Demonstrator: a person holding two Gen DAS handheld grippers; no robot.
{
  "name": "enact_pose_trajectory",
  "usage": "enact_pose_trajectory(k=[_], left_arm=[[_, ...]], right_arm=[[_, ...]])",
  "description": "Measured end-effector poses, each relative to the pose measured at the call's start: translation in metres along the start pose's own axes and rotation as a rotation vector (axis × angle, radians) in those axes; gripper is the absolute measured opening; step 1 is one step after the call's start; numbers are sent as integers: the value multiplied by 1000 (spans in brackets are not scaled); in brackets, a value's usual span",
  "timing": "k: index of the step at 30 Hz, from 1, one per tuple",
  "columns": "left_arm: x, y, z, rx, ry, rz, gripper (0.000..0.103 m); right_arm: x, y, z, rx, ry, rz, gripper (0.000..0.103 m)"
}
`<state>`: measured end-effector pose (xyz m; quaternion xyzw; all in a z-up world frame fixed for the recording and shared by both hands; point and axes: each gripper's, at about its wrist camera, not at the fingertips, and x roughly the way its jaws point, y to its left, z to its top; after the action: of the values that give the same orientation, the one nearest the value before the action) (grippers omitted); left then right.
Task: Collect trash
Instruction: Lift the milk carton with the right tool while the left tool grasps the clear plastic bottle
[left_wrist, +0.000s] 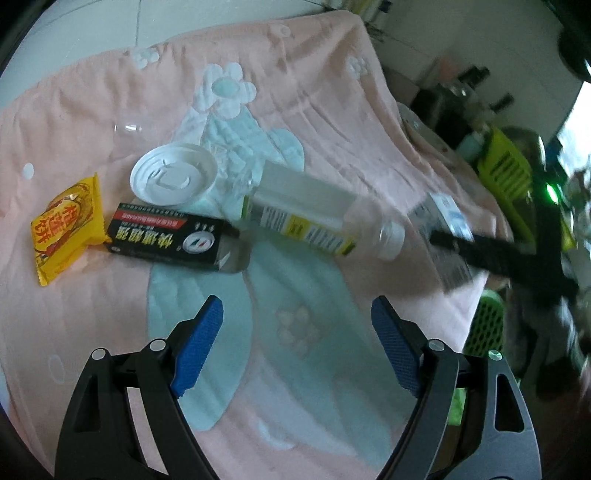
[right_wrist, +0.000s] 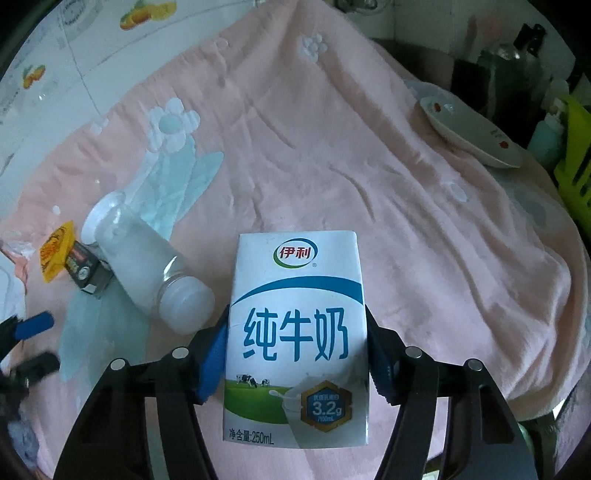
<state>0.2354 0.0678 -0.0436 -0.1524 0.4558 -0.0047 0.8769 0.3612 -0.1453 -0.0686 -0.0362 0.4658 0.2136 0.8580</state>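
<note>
A white and blue milk carton (right_wrist: 295, 332) stands upright on the pink blanket, and my right gripper (right_wrist: 295, 321) is shut on it, one blue pad against each side. A clear plastic bottle (right_wrist: 147, 266) with a white cap lies just left of it. In the left wrist view the same bottle (left_wrist: 314, 214) lies across the cloth beside a black box (left_wrist: 170, 240), a yellow snack packet (left_wrist: 66, 229) and a white plastic lid (left_wrist: 173, 179). My left gripper (left_wrist: 297, 302) hovers open above the cloth in front of these, with nothing between its fingers.
The pink blanket (right_wrist: 369, 147) with flower patterns covers the surface and drops off at the right edge. A white plate (right_wrist: 469, 129) sits at the far right. A green plastic basket (right_wrist: 576, 166) and bottles stand beyond it. A clear cup (left_wrist: 127, 127) lies behind the lid.
</note>
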Motion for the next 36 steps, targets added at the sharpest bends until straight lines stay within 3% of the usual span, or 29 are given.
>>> enact_pose_trajectory(k=[8,17,30,36], left_arm=[[14,-13,33,-140,-9,32,81],[43,-18,63,-362,20,80,81],[96,-32,68,-557,46,289,81],[107,-36,73,-601,39,362,81]], right_arm=[[-43,-13,-26,-6,-51,13,62],[-78,-30,-55,-10,-93,40,62],[-95,-67,-96,44,-102,64,62],[-101,-85,-115,77,-89,49,62]])
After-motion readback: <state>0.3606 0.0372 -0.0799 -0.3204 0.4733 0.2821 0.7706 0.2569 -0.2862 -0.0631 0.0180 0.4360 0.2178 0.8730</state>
